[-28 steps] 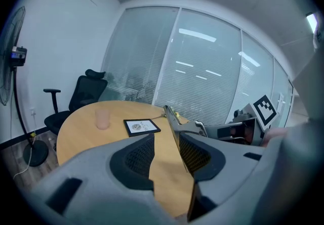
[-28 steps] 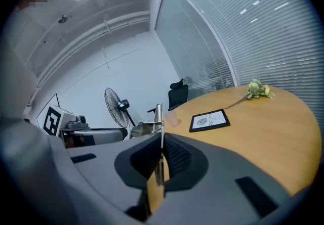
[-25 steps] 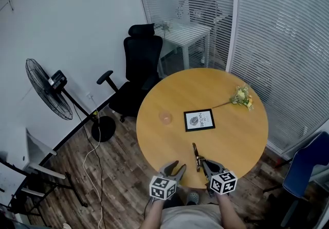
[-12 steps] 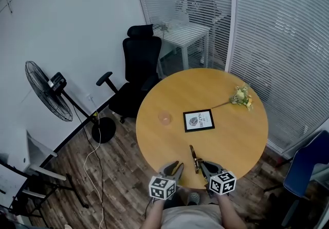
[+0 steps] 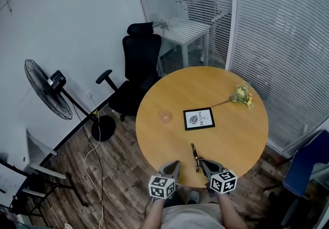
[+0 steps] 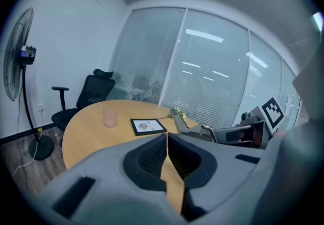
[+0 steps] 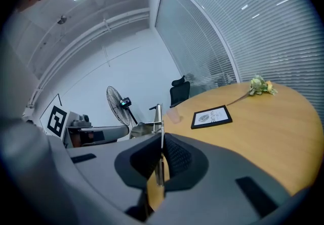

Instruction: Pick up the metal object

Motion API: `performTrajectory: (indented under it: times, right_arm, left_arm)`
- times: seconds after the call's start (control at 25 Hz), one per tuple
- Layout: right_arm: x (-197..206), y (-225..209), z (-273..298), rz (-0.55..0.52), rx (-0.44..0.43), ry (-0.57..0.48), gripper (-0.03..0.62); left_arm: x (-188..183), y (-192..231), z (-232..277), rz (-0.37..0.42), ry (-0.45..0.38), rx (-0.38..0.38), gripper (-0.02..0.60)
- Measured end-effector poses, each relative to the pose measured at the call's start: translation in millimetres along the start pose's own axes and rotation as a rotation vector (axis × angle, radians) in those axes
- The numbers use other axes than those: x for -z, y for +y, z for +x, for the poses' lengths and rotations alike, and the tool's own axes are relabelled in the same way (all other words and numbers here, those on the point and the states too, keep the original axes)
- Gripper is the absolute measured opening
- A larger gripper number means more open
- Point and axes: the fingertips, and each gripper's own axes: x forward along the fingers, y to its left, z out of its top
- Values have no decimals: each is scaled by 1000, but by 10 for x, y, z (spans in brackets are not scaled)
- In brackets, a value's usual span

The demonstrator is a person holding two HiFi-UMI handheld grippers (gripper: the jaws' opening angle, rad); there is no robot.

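Observation:
The metal object [image 5: 195, 156] is a thin, narrow strip that sticks out over the near edge of the round wooden table [image 5: 236, 135]. My right gripper [image 5: 204, 164] is shut on its near end. In the right gripper view the metal object [image 7: 159, 118] stands upright between the pads of the right gripper [image 7: 161, 162]. My left gripper [image 5: 174, 166] hovers just left of it at the table's edge. In its own view the left gripper [image 6: 167, 144] has its jaws closing until the pads meet, with nothing between them. There the metal object [image 6: 178, 120] shows to the right.
On the table lie a black-framed picture [image 5: 199, 119], a small pink cup [image 5: 165, 117] and a flower sprig [image 5: 241, 95]. A black office chair [image 5: 139, 63] and a standing fan [image 5: 43, 94] are beyond the left side. A blue chair [image 5: 308, 166] is at the right.
The left gripper's jaws have gone from wide open to shut. The right gripper keeps its hold on the metal object, and both grippers have hardly moved.

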Motion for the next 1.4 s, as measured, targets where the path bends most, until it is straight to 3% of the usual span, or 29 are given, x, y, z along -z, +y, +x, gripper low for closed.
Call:
performTrajectory:
  times: [1.16,1.4]
  right_arm:
    - [-15,41,-7,-52,20,2,3]
    - [-87,104,-22,13,-12,-31,3]
  left_arm:
    - [43,-50,-23,9,4,22,9]
    - [34,-6,-49,-26,5,8,11]
